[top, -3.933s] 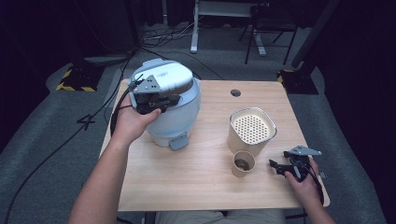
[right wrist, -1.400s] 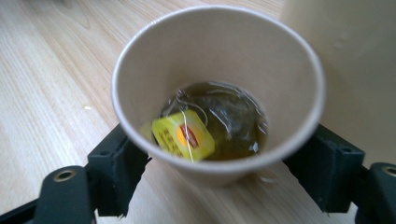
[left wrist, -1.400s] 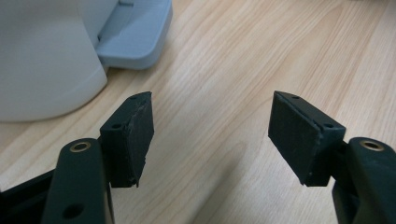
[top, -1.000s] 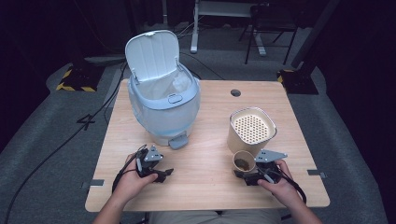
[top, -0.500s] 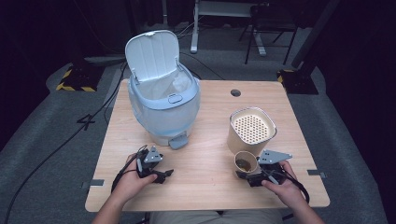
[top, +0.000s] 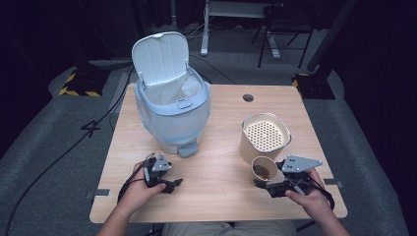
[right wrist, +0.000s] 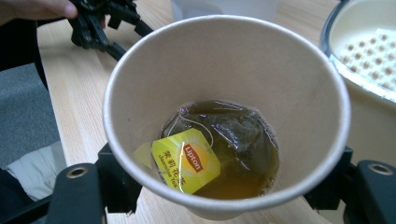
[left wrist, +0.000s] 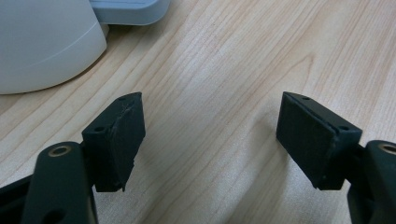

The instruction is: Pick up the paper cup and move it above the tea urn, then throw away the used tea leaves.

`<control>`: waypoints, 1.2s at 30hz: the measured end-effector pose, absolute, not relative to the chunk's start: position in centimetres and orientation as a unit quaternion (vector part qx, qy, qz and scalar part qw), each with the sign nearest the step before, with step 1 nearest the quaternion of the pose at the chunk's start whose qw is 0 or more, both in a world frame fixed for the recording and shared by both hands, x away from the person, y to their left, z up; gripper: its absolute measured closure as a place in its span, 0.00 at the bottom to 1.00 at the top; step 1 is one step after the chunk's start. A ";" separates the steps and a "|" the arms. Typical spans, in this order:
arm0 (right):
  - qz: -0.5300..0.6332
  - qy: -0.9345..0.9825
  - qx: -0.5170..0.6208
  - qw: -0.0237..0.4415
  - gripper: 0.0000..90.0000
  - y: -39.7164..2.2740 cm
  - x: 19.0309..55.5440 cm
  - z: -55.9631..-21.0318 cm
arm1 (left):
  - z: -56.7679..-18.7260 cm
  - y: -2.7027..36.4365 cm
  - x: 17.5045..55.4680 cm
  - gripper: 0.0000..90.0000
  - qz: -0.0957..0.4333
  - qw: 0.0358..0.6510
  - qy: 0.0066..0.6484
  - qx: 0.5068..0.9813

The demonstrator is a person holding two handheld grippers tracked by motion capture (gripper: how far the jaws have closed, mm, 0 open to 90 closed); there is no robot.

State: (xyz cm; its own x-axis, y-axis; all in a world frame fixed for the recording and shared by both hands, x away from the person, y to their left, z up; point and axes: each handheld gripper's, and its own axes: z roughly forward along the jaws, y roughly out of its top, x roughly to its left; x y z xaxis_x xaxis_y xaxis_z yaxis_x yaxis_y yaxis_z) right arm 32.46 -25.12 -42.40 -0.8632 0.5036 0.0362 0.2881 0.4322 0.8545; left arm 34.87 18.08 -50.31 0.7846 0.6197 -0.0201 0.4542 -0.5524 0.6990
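A paper cup (top: 264,171) of brown tea stands near the table's front right. In the right gripper view the cup (right wrist: 224,60) holds a soaked tea bag (right wrist: 229,130) with a yellow Lipton tag (right wrist: 187,161). My right gripper (top: 268,180) has its jaws pressed against both sides of the cup, and its midpoint (right wrist: 224,191) lies at the cup's lower wall. My left gripper (top: 173,184) rests open on the wood at the front left, with bare table between its jaws (left wrist: 210,135). A pale blue pedal bin (top: 172,115) stands behind it with its lid (top: 160,56) raised.
A beige container (top: 265,135) with a perforated top stands right behind the cup and close to it (right wrist: 369,42). The bin's pedal (top: 188,149) juts toward the front, just beyond my left gripper (left wrist: 130,9). The wooden table (top: 231,113) has a cable hole (top: 248,98) at the back.
The bin's lid was shut under my left hand and now stands up. My left gripper has come down to the table's front. My right gripper moved from the right edge onto the cup.
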 end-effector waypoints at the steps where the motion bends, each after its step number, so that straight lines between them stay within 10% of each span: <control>1: 0.478 0.839 0.236 0.113 0.32 -25.1 32.5 -42.4 | -50.3 18.1 34.9 0.27 0.115 0.360 0.307 0.873; 36: 0.480 0.827 0.239 0.170 0.33 -26.7 39.2 -32.7 | -50.3 18.0 34.9 0.27 0.117 0.360 0.309 0.873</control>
State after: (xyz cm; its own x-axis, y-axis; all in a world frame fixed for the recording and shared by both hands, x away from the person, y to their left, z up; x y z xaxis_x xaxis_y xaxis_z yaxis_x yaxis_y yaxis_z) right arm 39.18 -26.73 -32.73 -0.8282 0.5581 -0.0520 0.2319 0.4257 0.8747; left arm 34.91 18.03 -50.32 0.7823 0.6226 -0.0180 0.4544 -0.5507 0.7001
